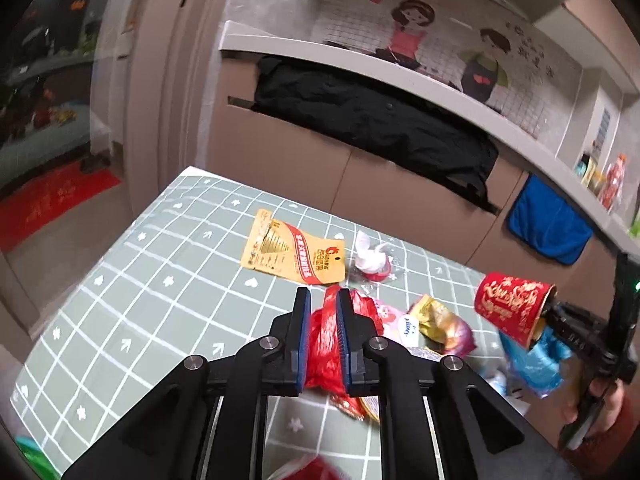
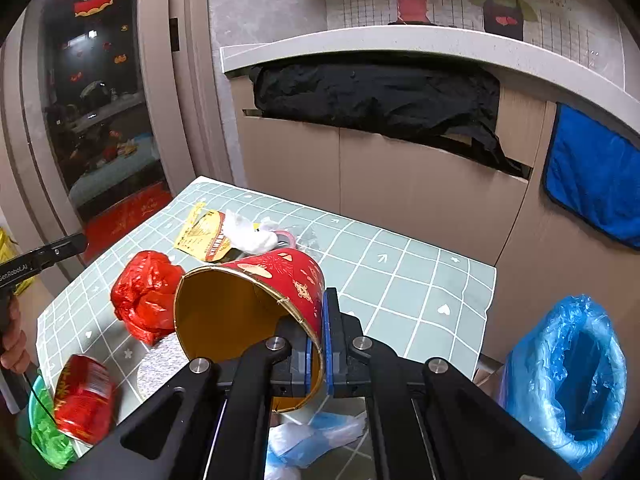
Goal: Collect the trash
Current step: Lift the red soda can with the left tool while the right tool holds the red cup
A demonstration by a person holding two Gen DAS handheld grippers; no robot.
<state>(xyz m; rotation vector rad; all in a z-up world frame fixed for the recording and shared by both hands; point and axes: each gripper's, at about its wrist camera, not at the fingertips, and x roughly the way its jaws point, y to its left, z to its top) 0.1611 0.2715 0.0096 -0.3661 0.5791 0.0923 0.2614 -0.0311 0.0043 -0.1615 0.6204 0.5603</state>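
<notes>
A two-handed table clean-up in mid-haul, with the trash sitting on a green grid-pattern tablecloth (image 2: 400, 280). At the left, the left gripper (image 1: 323, 336) is clamped tight on a crumpled red plastic bag (image 1: 320, 344), which bulges between the blue pads; in the right wrist view the same bag (image 2: 146, 296) appears at about nine o'clock of the cup. Centre frame, the right gripper (image 2: 318, 354) pinches the rim wall of a red paper cup (image 2: 280, 276), one jaw inside the gold-lined mouth and one outside, the cup lying tilted above the cloth. At far right, around four o'clock, a bin lined with a blue bag (image 2: 568, 380) stands off the table edge, mouth open.

The risks, as judged from here: the cup is held by a thin paper edge only, so a swing toward the bin could crush or tear the wall and drop it short. The slick red bag could slide out of the pads.

Still uncollected on the cloth are a yellow packet (image 1: 294, 252) and white tissue (image 1: 370, 256) at twelve o'clock, a gold wrapper (image 1: 434, 316), and a red can (image 2: 84, 396) near the table's left edge beside something green. Loose pale-blue plastic (image 2: 316, 436) lies beneath the right gripper.
</notes>
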